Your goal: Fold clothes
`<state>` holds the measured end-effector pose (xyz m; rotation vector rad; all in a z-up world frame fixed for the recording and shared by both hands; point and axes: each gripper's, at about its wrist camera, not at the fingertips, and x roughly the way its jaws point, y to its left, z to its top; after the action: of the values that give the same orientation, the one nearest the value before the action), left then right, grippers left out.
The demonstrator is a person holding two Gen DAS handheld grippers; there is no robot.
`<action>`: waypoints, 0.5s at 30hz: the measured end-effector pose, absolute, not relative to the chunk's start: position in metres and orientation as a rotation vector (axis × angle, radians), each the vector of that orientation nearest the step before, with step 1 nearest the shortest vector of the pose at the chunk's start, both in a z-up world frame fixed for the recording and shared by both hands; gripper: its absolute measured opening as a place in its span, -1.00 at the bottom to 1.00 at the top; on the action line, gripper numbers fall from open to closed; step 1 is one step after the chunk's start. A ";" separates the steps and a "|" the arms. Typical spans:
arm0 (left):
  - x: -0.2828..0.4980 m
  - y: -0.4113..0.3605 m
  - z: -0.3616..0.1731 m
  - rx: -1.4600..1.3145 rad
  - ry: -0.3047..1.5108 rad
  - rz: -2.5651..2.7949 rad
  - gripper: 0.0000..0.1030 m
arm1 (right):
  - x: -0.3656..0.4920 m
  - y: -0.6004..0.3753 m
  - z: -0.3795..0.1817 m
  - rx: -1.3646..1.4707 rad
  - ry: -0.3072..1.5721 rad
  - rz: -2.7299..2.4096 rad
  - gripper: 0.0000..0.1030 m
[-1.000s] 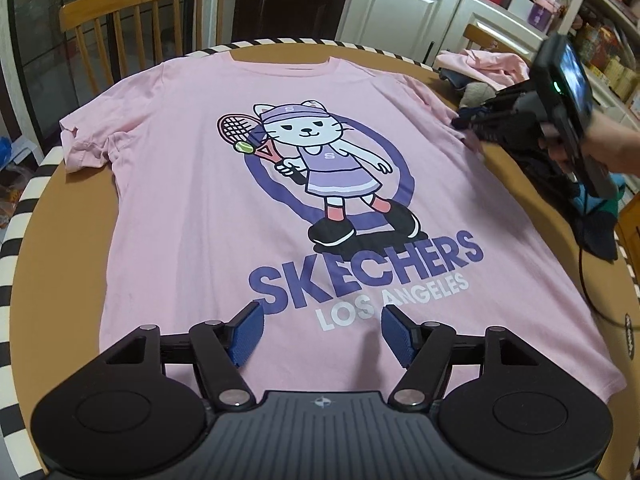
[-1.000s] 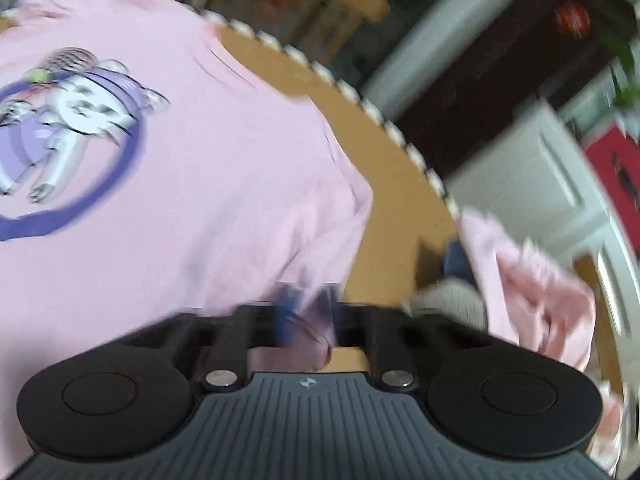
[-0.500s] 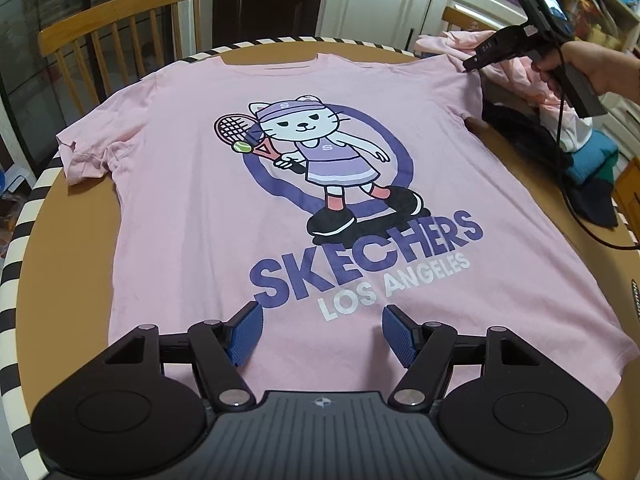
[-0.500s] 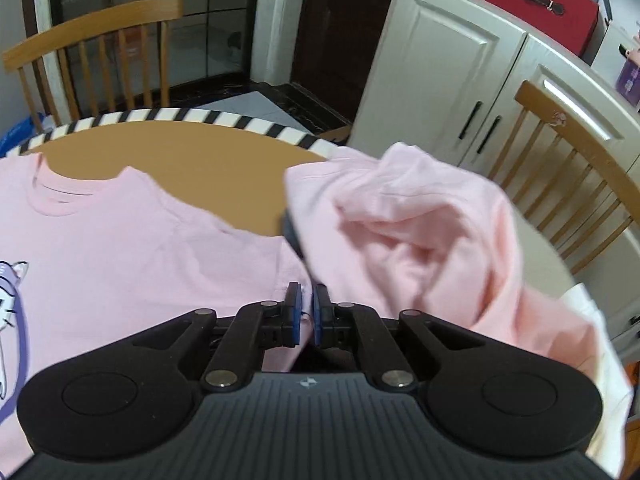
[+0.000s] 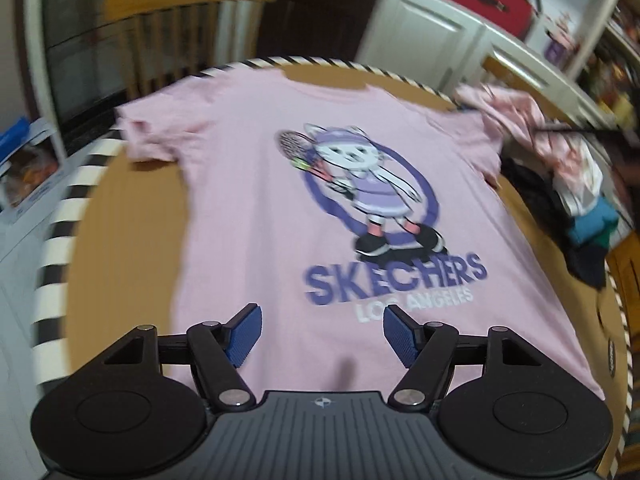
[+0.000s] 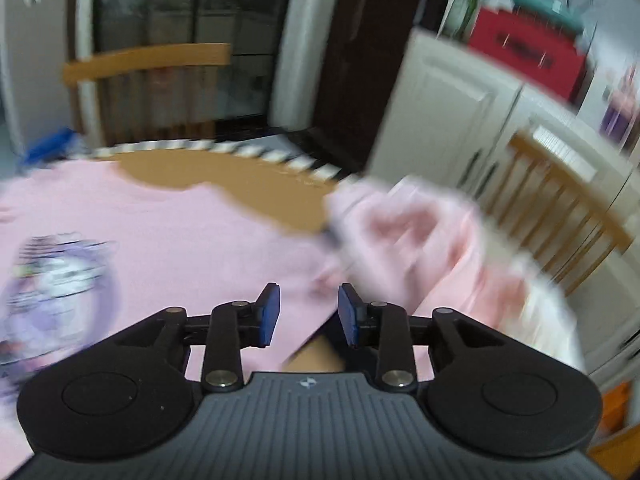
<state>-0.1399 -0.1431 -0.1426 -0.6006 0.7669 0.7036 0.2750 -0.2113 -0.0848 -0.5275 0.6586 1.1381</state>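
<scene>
A pink cotton cat-print T-shirt (image 5: 256, 216) lies flat on the round brown surface (image 5: 120, 240), unfolded. Both grippers' fingers are apart and empty, the right gripper (image 6: 308, 314) having just been opening. Next, likely grasping a sleeve.

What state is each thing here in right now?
T-shirt: spread flat on the table, print up, unfolded.
Left gripper: open, nothing between its fingers.
Right gripper: open, has just been opening, holding nothing.
Clothes pile: crumpled, beside the T-shirt.
</scene>
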 end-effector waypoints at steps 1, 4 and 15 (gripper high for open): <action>-0.148 -0.144 -0.140 -0.608 0.768 0.721 0.37 | 0.264 -0.229 -0.086 -0.497 0.698 1.167 -0.38; -0.175 -0.145 -0.137 -0.665 0.771 0.772 0.37 | 0.238 -0.277 -0.091 -0.444 0.828 1.208 -0.35; -0.222 -0.191 -0.158 -0.810 0.807 0.837 0.37 | 0.201 -0.437 -0.130 -0.107 1.279 1.076 -0.31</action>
<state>-0.2218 -0.1907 -0.1580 -0.8101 0.8073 0.8368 0.2014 -0.4375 -0.1297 -0.1067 1.2788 1.0756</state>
